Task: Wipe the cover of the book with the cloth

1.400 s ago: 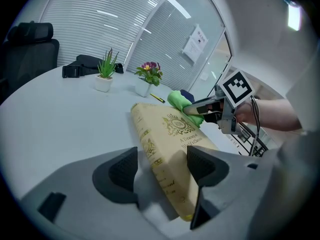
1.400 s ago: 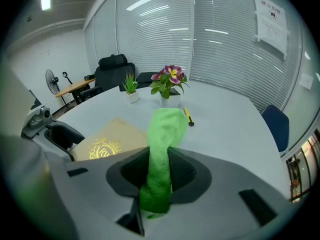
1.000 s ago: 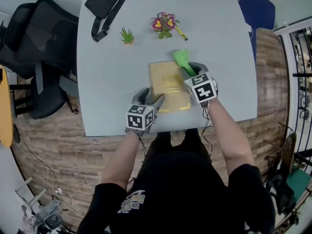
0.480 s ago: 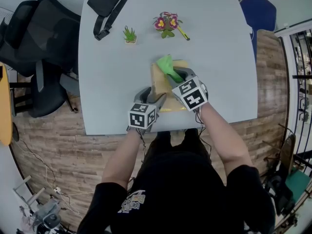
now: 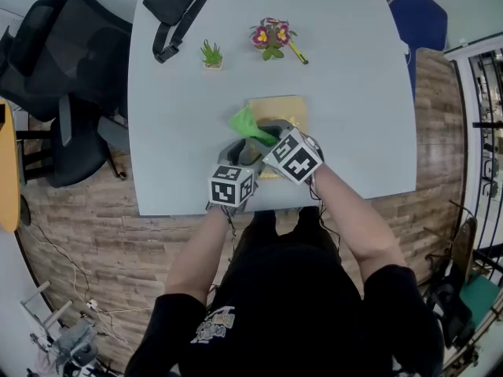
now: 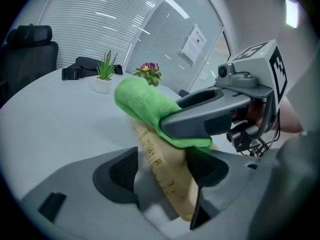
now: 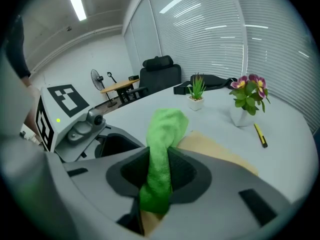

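— Where's the book?
— The book [image 5: 279, 107] lies flat on the grey table [image 5: 354, 93], tan cover up, near the edge closest to the person.
— And the cloth?
— The green cloth [image 5: 246, 122] is bunched over the book's left edge and touches the cover. The right gripper [image 7: 160, 170] has its jaws closed tight on it. A thick fold sticks out past the tips, and the rest trails back between the pads.
— What about the other one?
— The left gripper [image 6: 162, 164] sits at the book's near left corner. Its jaws stand moderately apart with that corner lying between them. The cover meets the right jaw but a gap shows on the other side, so nothing is pinched.
— How close are the two?
— Very close. The right one reaches across just above the left one's jaws, pointing toward the person's left.
— Anything else on the table?
— At the far side, well apart from the book, there's a black bag [image 5: 177, 2], a small potted plant [image 5: 210, 56] and a pot of flowers [image 5: 269, 38] with a yellow pen [image 5: 297, 52] just beside it.
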A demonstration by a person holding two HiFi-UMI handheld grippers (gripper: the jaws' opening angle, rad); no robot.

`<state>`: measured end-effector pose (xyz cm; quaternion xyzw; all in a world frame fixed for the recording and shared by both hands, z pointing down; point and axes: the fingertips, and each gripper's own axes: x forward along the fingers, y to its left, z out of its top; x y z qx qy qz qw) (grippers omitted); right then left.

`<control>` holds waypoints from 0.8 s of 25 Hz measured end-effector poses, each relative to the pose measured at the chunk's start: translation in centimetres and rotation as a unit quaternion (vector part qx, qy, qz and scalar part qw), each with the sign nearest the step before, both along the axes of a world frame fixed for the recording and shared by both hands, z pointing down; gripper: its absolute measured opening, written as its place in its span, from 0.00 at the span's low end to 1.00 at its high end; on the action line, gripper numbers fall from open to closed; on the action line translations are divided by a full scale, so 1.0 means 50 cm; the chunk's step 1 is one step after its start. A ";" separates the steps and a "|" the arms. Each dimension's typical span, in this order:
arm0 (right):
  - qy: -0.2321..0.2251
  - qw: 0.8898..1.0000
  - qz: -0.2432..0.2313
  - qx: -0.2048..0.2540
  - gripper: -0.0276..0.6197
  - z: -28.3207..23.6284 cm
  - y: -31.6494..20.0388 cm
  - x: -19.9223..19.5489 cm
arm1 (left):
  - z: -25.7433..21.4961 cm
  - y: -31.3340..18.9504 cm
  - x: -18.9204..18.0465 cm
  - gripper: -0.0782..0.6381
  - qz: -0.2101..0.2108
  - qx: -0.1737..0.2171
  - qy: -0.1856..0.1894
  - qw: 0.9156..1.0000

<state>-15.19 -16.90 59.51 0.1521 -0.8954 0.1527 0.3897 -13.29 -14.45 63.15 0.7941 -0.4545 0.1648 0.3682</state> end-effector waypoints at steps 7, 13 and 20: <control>0.019 1.000 0.007 -0.005 0.20 0.019 -0.003 0.036 | 0.002 0.001 -0.002 0.54 -0.002 0.000 -0.002 1.000; 0.017 0.999 0.035 0.007 0.20 0.019 -0.025 0.084 | 0.001 0.000 -0.002 0.54 -0.002 -0.001 -0.002 1.000; 0.025 0.995 0.095 0.009 0.20 0.024 -0.060 0.170 | 0.002 -0.001 -0.004 0.54 -0.001 0.000 -0.006 1.000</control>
